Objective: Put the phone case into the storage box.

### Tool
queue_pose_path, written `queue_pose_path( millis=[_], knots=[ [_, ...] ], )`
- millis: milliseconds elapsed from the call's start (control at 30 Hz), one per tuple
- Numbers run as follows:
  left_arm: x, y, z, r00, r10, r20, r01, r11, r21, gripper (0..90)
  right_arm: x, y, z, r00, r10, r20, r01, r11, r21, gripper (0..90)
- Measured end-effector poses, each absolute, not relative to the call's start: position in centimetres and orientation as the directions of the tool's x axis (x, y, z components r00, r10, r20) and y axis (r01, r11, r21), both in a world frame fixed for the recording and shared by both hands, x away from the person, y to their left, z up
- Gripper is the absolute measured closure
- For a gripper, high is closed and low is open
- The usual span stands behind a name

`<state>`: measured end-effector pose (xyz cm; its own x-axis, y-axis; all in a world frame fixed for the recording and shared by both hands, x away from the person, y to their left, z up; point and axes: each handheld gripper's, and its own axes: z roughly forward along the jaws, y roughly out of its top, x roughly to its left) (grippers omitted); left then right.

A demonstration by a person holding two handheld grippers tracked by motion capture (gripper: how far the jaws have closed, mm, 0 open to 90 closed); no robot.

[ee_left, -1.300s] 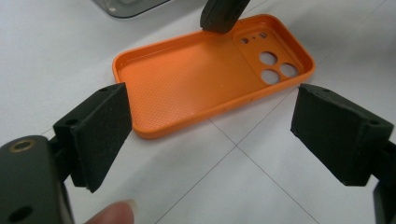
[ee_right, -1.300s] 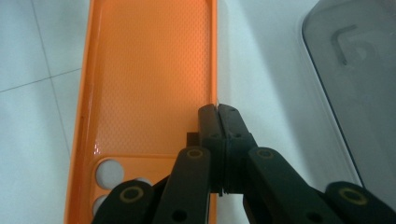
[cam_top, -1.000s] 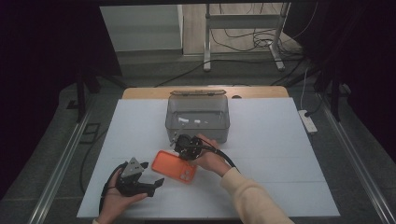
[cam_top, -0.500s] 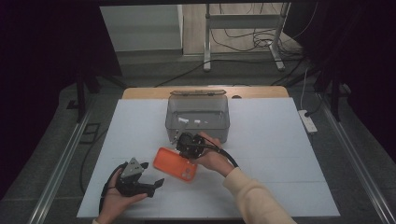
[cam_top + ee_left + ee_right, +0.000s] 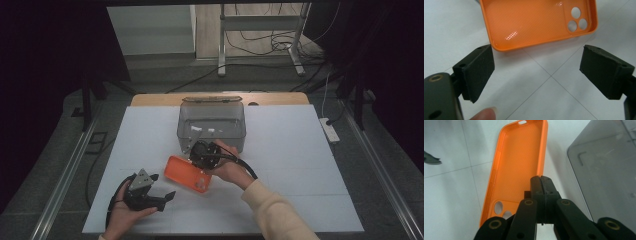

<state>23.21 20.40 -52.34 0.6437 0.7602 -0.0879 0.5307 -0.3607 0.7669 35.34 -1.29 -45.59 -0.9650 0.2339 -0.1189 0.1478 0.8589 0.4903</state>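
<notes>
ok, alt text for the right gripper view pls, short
The right hand-held gripper, jaws closed together, pinches the side wall of an orange phone case that lies open side up over a white table, its camera cutouts nearest the lens. A smoky transparent box stands at the right.

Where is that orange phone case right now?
In the high view the orange phone case sits near the table's middle, just in front of the grey bin, pinched at its edge by the right gripper, with the open left gripper nearby.
</notes>
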Motion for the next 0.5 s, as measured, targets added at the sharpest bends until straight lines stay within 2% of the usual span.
queue_pose_path(
  millis=[500],
  knots=[
    [23.3, 20.5, -52.5, 0.639, 0.763, -0.094, 0.542, -0.36, 0.76, 12.5, 34.6, -2.6, -43.7, -0.965, 0.228, -0.128, 0.125, 0.832, 0.54, 89.5]
  ],
)
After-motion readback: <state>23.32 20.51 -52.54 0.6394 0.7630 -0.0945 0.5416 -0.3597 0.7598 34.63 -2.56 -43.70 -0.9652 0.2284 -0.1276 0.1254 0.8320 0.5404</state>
